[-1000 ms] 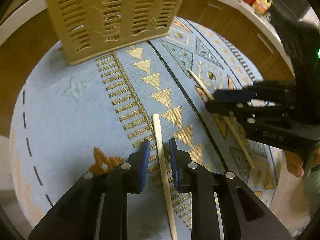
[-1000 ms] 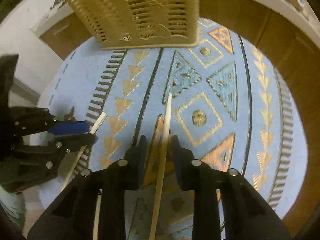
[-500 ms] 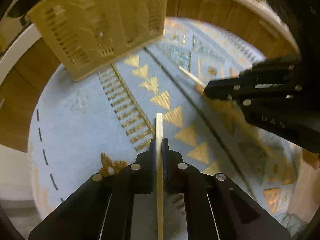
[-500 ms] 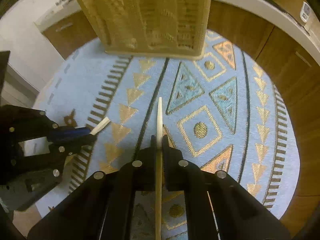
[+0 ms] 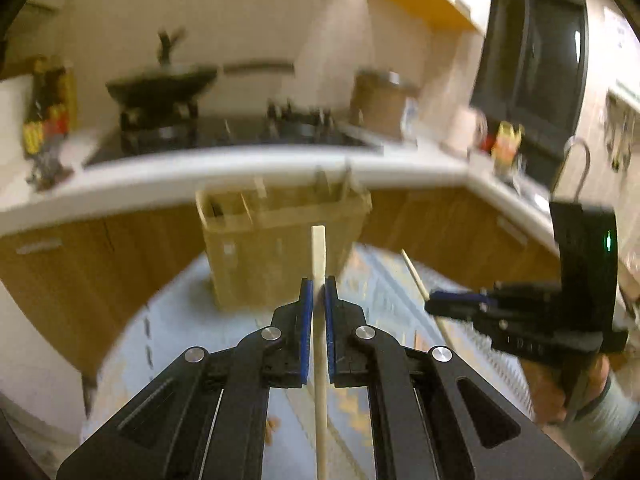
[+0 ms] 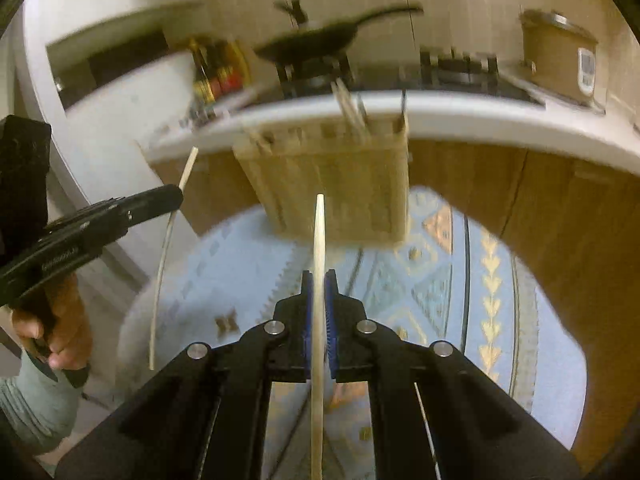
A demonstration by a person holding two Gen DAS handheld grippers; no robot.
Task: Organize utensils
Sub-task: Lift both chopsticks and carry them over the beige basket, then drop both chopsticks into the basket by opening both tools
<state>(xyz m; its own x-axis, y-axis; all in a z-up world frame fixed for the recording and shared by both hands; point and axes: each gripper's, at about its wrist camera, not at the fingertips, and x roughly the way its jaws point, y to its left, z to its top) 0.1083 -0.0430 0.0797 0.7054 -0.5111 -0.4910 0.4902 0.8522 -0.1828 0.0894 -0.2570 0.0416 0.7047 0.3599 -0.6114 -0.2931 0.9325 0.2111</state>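
My left gripper [image 5: 319, 286] is shut on a pale wooden chopstick [image 5: 319, 256] whose flat end points at the tan slotted utensil holder [image 5: 280, 240] ahead. My right gripper [image 6: 319, 278] is shut on a second chopstick [image 6: 319, 232], its tapered tip toward the same holder [image 6: 344, 192], which has several utensils standing in it. Both chopsticks are lifted off the blue patterned round mat [image 6: 440, 288]. Each gripper shows in the other's view: the right one [image 5: 434, 304] at the right, the left one [image 6: 176, 194] at the left.
A white kitchen counter [image 5: 240, 168] curves behind the holder, with a hob, a black wok [image 5: 160, 84], a brown pot [image 5: 380, 100] and bottles [image 5: 48, 116]. Wooden cabinet doors [image 6: 540, 200] stand below it. A sink tap [image 5: 578, 160] is at the right.
Both grippers closed on their chopsticks, lifted them off the mat and tilted up from looking down at the mat to looking level at the holder and counter.
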